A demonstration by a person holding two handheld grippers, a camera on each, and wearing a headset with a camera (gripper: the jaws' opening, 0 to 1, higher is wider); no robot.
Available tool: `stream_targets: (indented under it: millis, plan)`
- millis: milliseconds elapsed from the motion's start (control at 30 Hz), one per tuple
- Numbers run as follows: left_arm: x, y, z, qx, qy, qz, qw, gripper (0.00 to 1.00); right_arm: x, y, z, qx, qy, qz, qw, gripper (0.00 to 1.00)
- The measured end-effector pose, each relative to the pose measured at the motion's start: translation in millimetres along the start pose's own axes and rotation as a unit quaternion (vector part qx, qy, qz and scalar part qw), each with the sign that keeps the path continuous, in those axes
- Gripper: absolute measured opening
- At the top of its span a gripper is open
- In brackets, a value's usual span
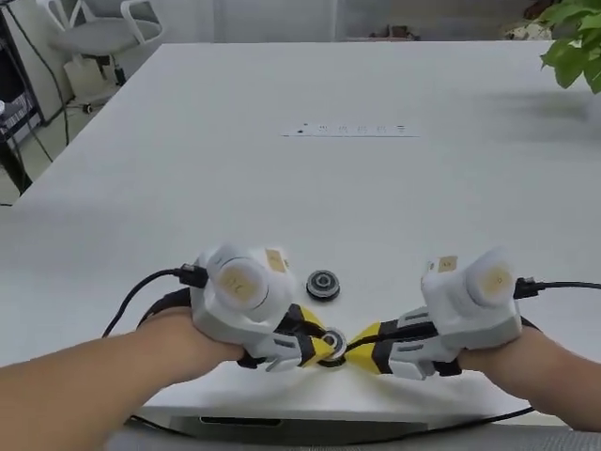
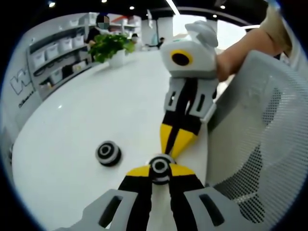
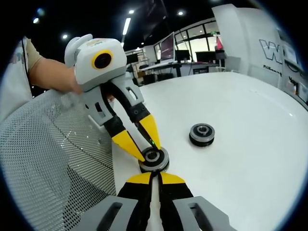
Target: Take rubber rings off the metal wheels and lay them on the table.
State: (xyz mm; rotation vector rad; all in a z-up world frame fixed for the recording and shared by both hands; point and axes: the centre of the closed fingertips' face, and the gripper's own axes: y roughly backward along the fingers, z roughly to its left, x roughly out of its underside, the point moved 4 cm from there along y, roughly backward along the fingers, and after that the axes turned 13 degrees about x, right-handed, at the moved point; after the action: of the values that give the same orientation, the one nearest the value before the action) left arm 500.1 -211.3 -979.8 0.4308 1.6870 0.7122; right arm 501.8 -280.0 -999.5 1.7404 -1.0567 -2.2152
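held wheel [image 1: 332, 340]: at desk [image 1: 282, 188] front edge | left claw [image 1: 322, 346]: clamped on it from 9 o'clock | right claw [image 1: 355, 344]: nearly closed, tips touching rim from 3 o'clock | second wheel [image 1: 323, 284]: 12 o'clock, free

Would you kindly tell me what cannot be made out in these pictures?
Head view: the held wheel is mostly covered by the tips of the left hand-held gripper and the right hand-held gripper.
Gripper views: whether the right tips pinch the ring is hidden by the wheel.
Head view: print on the strip is too small to read.
Head view: the plant is cut off by the right edge.
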Motion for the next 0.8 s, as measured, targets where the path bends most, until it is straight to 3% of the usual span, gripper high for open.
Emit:
stream_targets:
  millis: [233, 533, 633, 800]
  plan:
    - [-0.4, 0.1, -1.0, -0.006, 0.002, 0.004, 1.0, 0.13, 0.0, 0.9, -1.5, 0.006, -0.021, 0.007, 0.9997, 0.0]
    - [-0.3, 0.2, -0.6, -0.004, -0.003, 0.006, 1.0, 0.12, 0.2, 2.6, -4.4, 0.003, -0.076, 0.0, 0.9971, 0.0]
    - [-0.4, 0.1, -0.8, -0.006, -0.004, 0.008, 0.9999, 0.12, -1.4, 5.3, -5.3, 0.001, -0.111, -0.001, 0.9938, 0.0]
    - [-0.6, -0.3, -0.9, -0.01, -0.003, 0.011, 0.9999, 0.12, -7.0, 7.9, -6.7, 0.001, -0.139, -0.012, 0.9903, 0.0]
